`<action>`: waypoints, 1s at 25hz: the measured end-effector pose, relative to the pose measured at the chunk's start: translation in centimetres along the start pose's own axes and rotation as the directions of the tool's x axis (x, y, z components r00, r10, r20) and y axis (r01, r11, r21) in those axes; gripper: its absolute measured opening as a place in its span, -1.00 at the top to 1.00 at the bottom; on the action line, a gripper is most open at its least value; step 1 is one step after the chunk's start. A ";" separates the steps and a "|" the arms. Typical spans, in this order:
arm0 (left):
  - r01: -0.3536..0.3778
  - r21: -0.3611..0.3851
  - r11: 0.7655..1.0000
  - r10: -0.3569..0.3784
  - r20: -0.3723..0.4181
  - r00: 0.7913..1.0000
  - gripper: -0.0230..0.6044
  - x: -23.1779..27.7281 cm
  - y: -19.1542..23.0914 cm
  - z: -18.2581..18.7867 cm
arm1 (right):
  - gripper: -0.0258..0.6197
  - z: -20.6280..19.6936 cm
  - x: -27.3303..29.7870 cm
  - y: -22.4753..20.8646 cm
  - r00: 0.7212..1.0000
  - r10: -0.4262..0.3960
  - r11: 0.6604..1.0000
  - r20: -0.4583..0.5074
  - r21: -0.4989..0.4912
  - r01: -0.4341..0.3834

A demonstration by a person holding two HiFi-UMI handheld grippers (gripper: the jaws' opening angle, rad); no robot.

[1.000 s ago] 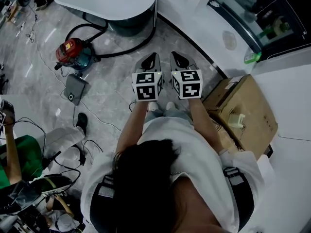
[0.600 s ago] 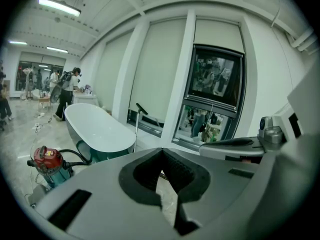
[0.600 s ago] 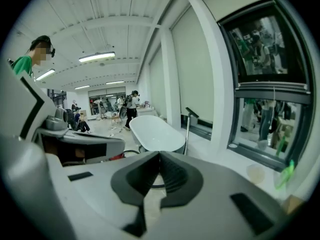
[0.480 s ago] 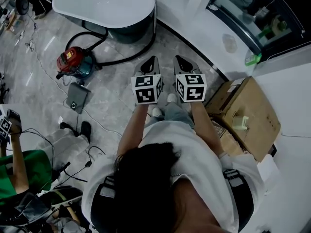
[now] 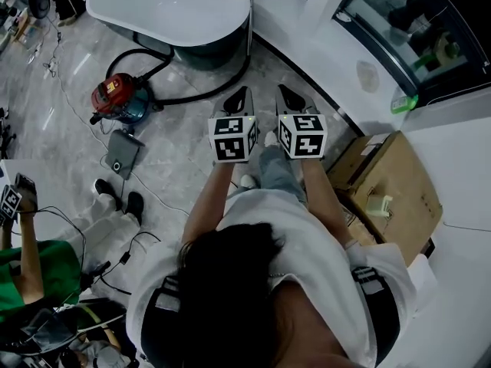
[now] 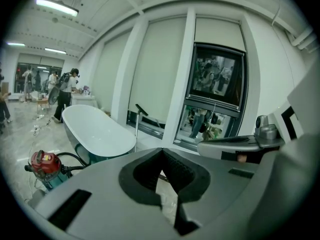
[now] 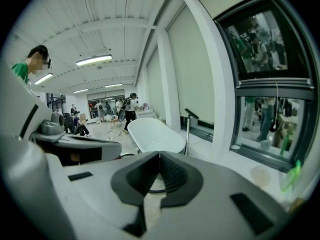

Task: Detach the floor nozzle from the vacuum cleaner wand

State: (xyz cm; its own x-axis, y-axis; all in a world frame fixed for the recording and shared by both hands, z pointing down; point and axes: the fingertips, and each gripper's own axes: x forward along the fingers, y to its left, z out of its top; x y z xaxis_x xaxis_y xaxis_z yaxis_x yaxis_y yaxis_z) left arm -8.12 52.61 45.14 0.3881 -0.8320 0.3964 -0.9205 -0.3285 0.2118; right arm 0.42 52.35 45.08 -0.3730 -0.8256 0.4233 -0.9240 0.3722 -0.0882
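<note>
- Left claw (image 5: 242, 92) (image 6: 161, 150): clenched, its dark pads meeting at the tip with nothing between them; held out over the floor (image 5: 184, 140), pointing towards 12 o'clock in the head view
- Right claw (image 5: 282, 90) (image 7: 159, 154): likewise clenched and empty; just beside the left one, at its 3 o'clock, the two apart
- Vacuum cleaner (image 5: 115, 96) (image 6: 44, 164): a red canister on the floor at 9 o'clock from the left claw, well apart from both claws
- Hose (image 5: 201, 94): black; it loops from the canister along the floor past the foot of the bathtub (image 5: 169, 6) (image 7: 152, 134) and runs up towards 12 o'clock
- Pole (image 5: 249, 2) (image 6: 136, 131) (image 7: 187, 131): slim, upright, with a dark angled top; it stands at the tub's edge, at 12 o'clock from the claws; the hose ends near its foot; I cannot tell whether this is the wand, and the nozzle cannot be made out
- Grey pad (image 5: 119, 152): flat on the floor at 6 o'clock from the canister
- Cardboard box (image 5: 391, 179): at 4 o'clock from the right claw
- Person in green (image 5: 23, 271): at 8 o'clock, at the picture's edge
</note>
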 end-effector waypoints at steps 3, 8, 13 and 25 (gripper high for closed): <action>-0.007 0.000 1.000 0.007 -0.001 1.000 0.92 1.4 0.4 0.6 | 0.87 0.5 1.4 -0.9 1.000 0.004 1.000 -0.007 -0.003 -0.004; -0.008 -0.002 1.000 0.007 -0.006 1.000 0.92 4.2 0.7 1.3 | 0.87 1.3 3.9 -2.2 1.000 0.015 1.000 -0.017 -0.017 -0.016; -0.016 -0.005 1.000 0.016 -0.012 1.000 0.92 7.3 0.8 2.5 | 0.87 2.6 6.3 -4.5 1.000 0.017 1.000 -0.017 -0.017 -0.017; -0.044 -0.019 0.999 0.043 -0.017 0.999 0.92 13.9 0.5 5.7 | 0.87 5.7 11.2 -9.7 0.999 0.037 0.999 -0.041 -0.034 -0.038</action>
State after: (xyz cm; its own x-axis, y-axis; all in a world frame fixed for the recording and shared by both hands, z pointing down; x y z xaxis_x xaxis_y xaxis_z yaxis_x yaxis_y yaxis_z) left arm -3.47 38.36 45.64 0.3485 -0.8376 0.4207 -0.9355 -0.2831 0.2115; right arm 4.74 37.05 45.56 -0.4028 -0.7936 0.4560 -0.9057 0.4174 -0.0735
